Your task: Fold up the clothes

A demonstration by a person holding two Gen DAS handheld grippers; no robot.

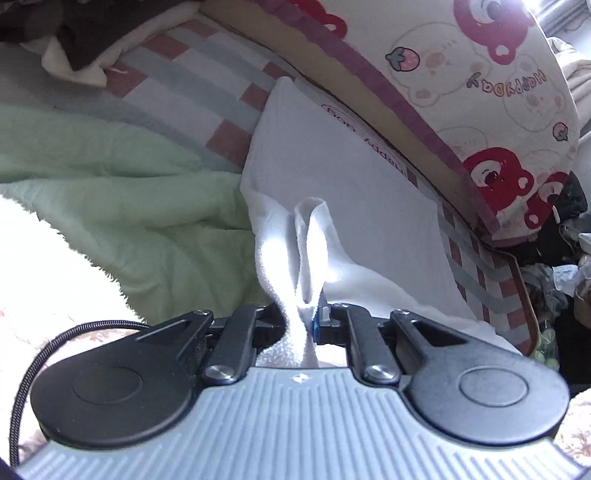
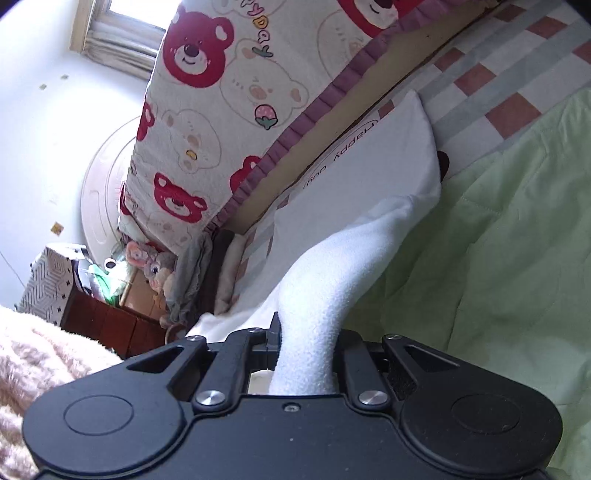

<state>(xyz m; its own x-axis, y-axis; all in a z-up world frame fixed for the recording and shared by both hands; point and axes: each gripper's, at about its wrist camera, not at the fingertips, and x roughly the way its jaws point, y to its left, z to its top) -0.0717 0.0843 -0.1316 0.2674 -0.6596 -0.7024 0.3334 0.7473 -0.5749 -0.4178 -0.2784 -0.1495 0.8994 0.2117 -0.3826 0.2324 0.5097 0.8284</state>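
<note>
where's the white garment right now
The white garment lies on the bed between the green blanket and bear-print cushion, its near edge pinched in both tools.

Daylight, bright; my right view catches the window (image 2: 122,33) blown out at top left. Glare burns the white cloth (image 1: 280,258) between my left fingers, and the top right corner flares. Fisheye bends both edges; near bodies slightly soft.

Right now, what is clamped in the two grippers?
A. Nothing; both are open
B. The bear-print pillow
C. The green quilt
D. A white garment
D: the left gripper and the right gripper are each shut on a bunched fold of the white garment, which lies beside the green quilt.
</note>
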